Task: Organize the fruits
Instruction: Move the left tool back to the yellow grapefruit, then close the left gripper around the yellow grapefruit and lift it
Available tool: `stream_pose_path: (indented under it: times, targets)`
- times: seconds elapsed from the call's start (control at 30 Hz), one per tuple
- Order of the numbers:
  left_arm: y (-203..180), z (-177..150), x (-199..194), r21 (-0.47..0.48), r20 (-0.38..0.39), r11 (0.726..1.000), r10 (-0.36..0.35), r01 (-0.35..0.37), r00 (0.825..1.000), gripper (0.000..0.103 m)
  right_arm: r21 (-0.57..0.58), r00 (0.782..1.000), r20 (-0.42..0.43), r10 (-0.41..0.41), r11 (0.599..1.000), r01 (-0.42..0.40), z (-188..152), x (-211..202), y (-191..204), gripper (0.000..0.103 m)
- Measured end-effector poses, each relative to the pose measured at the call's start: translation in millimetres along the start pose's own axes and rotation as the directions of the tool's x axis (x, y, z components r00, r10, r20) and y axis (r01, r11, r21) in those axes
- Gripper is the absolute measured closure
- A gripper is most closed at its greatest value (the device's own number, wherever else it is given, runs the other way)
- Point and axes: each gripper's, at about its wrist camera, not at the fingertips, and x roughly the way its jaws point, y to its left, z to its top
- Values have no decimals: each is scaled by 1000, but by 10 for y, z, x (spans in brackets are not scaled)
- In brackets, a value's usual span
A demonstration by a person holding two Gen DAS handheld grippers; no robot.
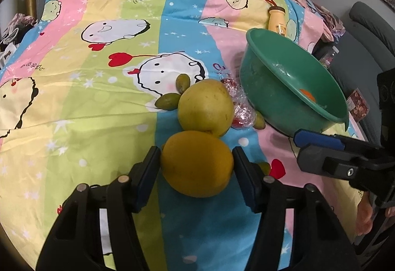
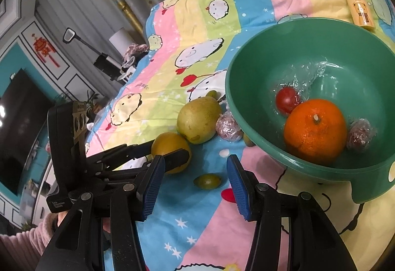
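Observation:
My left gripper (image 1: 196, 157) is shut on a yellow-orange citrus fruit (image 1: 197, 172), both blue pads touching its sides on the cartoon bedsheet (image 1: 98, 123). Just behind it lies a pale green pear (image 1: 206, 108), with small green fruits (image 1: 182, 82) and plastic-wrapped red fruits (image 1: 243, 115) around it. To the right a green bowl (image 2: 229, 88) holds a mandarin (image 2: 314, 130), a wrapped red fruit (image 2: 286, 99) and another wrapped fruit (image 2: 359, 134). My right gripper (image 2: 195, 160) stands open above the sheet, and one small green fruit (image 2: 207, 181) lies on the cloth beyond its fingers.
A yellow bottle (image 2: 359, 9) with an orange strap lies on the sheet behind the bowl. Piled clothes (image 1: 321, 11) sit at the far right of the sheet, with a grey sofa (image 1: 370, 24) beyond. A television (image 2: 19, 123) hangs on the wall to the left.

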Motion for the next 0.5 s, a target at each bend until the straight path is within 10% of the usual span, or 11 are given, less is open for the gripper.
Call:
stream_pose_path:
  times: [0.5]
  targets:
    - [158,-68,-250,-41,17,999,-22,22,1000,45,22,1000,-12,15,1000,-14,-17,86,-43,50]
